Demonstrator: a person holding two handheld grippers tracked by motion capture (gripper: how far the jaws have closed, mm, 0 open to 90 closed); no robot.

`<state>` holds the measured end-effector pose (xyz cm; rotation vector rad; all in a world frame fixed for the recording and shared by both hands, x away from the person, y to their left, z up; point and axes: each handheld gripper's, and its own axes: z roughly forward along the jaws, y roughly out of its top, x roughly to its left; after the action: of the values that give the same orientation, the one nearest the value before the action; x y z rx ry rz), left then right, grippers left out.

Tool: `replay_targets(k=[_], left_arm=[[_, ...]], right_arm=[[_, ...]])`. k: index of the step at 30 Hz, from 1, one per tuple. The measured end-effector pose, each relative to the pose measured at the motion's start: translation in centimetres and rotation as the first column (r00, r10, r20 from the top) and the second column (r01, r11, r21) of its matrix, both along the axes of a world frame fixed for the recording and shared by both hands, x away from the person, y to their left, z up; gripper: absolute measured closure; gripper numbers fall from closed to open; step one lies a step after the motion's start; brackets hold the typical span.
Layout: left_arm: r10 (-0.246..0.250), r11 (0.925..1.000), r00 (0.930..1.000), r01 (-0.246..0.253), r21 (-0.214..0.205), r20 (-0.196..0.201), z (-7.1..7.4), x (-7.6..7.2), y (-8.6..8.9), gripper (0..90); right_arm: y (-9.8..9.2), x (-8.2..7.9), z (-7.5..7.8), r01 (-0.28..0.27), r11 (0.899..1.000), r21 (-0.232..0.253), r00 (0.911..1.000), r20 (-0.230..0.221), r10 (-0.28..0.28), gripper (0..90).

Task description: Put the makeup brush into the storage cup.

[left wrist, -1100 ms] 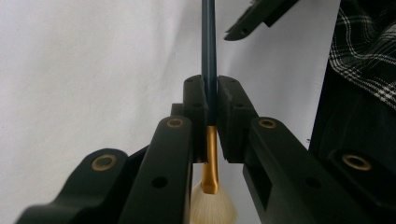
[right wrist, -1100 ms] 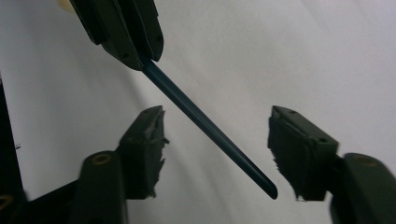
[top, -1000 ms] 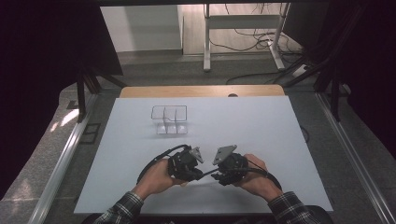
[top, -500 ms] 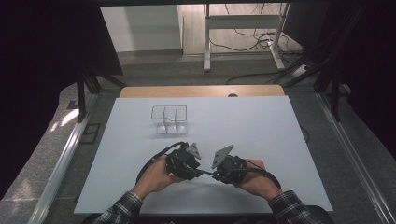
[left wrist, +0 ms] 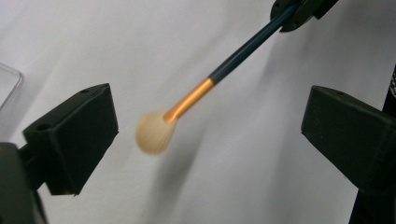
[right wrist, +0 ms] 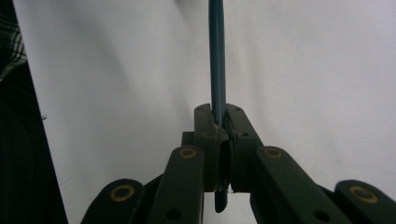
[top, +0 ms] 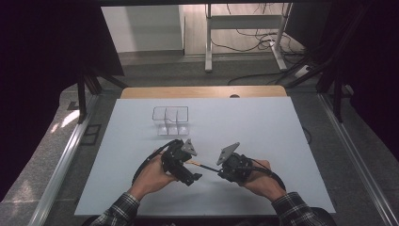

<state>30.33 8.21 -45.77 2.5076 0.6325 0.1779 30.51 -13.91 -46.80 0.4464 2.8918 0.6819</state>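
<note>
The right gripper [right wrist: 219,122] is clamped on the brush [left wrist: 196,95] by its handle, bristle tip between the left gripper's [left wrist: 205,123] spread jaws (above the table [top: 263,122]), so closing there risks crushing bristles.

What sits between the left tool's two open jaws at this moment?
The pale bristle head of a makeup brush, hanging in the gap and touching neither jaw of the left tool, as the left gripper view shows. The right tool clamps its dark handle.

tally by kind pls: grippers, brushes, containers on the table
Grippers: 2, left gripper open, right gripper clamped on the brush handle
Makeup brush: 1
Clear divided organizer: 1
Total: 4
</note>
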Motion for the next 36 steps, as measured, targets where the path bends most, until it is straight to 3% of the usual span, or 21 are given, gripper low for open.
replay_targets(k=[4, 13, 17, 21, 27, 32, 36], left_arm=[[0.020, 0.9998, 0.9995, -0.020, 0.009, 0.023, -0.4, 0.1, 0.5, 1.0], [0.046, 0.9972, 0.9990, -0.046, -0.060, -0.003, -0.8, 0.0, 1.8, 0.0], [0.080, 0.9952, 0.9955, -0.082, -0.054, -0.051, -1.2, 0.1, 2.7, 0.0], [0.127, 0.9897, 0.9897, -0.131, -0.059, -0.067, -1.5, 0.1, 3.6, 0.0], [0.142, 0.9845, 0.9869, -0.149, -0.093, -0.076, -1.5, 0.1, 4.8, 0.0], [0.144, 0.9852, 0.9849, -0.152, -0.080, -0.096, -1.9, 0.0, 5.2, 0.0], [0.152, 0.9783, 0.9771, -0.170, -0.118, -0.149, -2.1, 0.1, 5.3, 0.0]], right_arm=[[-0.2, 0.0, 0.1, 0.017, 1.000, 0.004, 0.9998, 0.007, -0.017, 85.2], [-0.5, 0.2, 0.1, 0.076, 0.997, -0.004, 0.9963, 0.039, -0.076, 85.2], [-0.9, 0.4, 0.4, 0.112, 0.994, 0.011, 0.9919, 0.059, -0.112, 85.1], [-1.1, 0.5, 0.6, 0.135, 0.990, 0.030, 0.9887, 0.062, -0.136, 85.1], [-1.1, 0.4, 0.7, 0.152, 0.987, 0.048, 0.9852, 0.074, -0.155, 85.1], [-1.1, 0.4, 0.9, 0.163, 0.984, 0.070, 0.9826, 0.079, -0.168, 85.1], [-1.1, 0.3, 1.1, 0.168, 0.981, 0.093, 0.9809, 0.084, -0.176, 85.0]])
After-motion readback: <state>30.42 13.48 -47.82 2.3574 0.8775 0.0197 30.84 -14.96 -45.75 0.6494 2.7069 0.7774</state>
